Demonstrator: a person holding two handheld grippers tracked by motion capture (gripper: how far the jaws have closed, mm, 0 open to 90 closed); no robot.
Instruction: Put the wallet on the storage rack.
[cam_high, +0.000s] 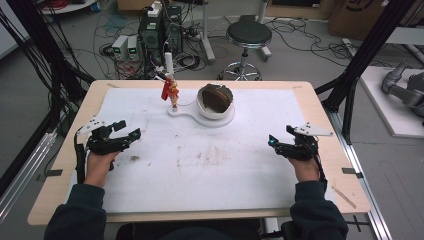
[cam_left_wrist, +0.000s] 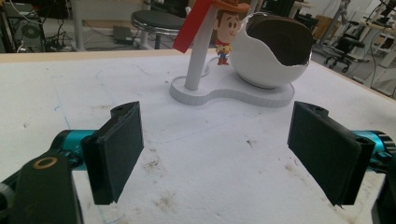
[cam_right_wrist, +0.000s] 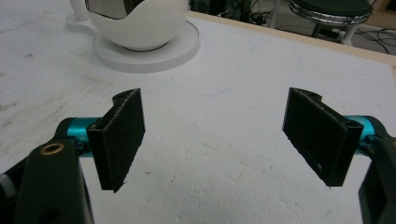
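High view: a person sat at a wooden table (cam_high: 320, 107) covered by a stained white mat (cam_high: 210, 165), forearms in dark sleeves reaching in from the bottom edge. The left gripper (cam_high: 131, 134) rested near the mat's left side, its jaws spread wide with nothing between them. The right gripper (cam_high: 274, 141) rested near the right side, jaws likewise wide and empty. Well apart from both, at the far middle of the mat, stood a white keyhole-shaped base (cam_high: 186, 113). On it sat a cracked-egg-shaped white bowl (cam_high: 216, 102) with a brown interior, beside a white post (cam_high: 169, 62) and a small cowboy figurine (cam_high: 173, 95).
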